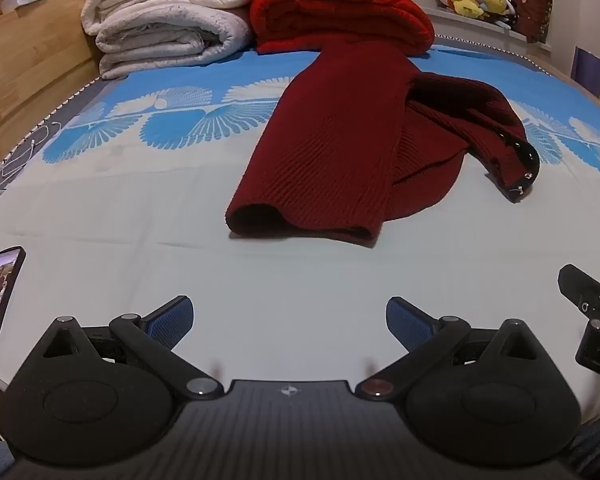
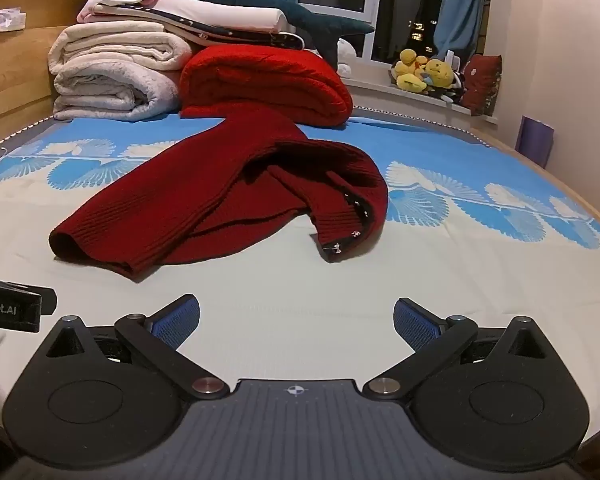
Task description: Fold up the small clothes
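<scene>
With both grippers [image 1: 290, 322] [image 2: 296, 322] spread wide and empty, we risk snagging the rumpled maroon cardigan [image 2: 228, 196] (its knit looks loose).

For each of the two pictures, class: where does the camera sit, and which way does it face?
Left wrist: on the open left gripper, low over the bed sheet, facing the dark red cardigan; the other gripper's body shows at right.
Right wrist: on the open right gripper, facing the cardigan's buttoned edge.
Shared: cardigan, folded blankets, plush toys.
</scene>
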The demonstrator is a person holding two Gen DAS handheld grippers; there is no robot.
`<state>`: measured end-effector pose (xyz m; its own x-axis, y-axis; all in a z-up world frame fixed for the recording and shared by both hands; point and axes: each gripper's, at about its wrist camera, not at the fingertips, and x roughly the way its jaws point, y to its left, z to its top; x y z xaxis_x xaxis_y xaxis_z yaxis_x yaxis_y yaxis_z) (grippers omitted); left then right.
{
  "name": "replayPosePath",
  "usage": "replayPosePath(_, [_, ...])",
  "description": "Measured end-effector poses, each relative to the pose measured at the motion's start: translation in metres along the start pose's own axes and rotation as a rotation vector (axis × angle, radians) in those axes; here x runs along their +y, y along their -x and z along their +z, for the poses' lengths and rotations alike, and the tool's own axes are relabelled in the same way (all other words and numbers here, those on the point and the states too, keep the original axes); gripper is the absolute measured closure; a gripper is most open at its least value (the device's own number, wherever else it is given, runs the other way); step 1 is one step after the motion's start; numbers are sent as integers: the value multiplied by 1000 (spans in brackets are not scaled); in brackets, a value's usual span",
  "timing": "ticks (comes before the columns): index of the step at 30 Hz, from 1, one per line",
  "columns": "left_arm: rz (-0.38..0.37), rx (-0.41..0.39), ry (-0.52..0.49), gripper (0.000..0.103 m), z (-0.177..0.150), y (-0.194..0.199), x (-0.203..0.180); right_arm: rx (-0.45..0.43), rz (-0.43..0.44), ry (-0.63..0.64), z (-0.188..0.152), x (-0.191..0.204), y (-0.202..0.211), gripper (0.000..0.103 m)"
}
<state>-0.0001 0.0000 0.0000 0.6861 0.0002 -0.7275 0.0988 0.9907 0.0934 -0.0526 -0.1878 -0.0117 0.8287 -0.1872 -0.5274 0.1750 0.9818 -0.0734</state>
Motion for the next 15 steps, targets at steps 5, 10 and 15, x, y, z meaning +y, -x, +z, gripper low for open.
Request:
replayPosePath(5, [-6,0,6,0,-1,2,1,-4,-5,3,-1,4,-1,1])
replayPosePath(10, [-15,1,9,0,-4,5,4,-1,-7,9,0,5,-3,1])
replayPosePath(15, [-7,6,0,0,1,3,-4,1,3,10,2,2,-2,1])
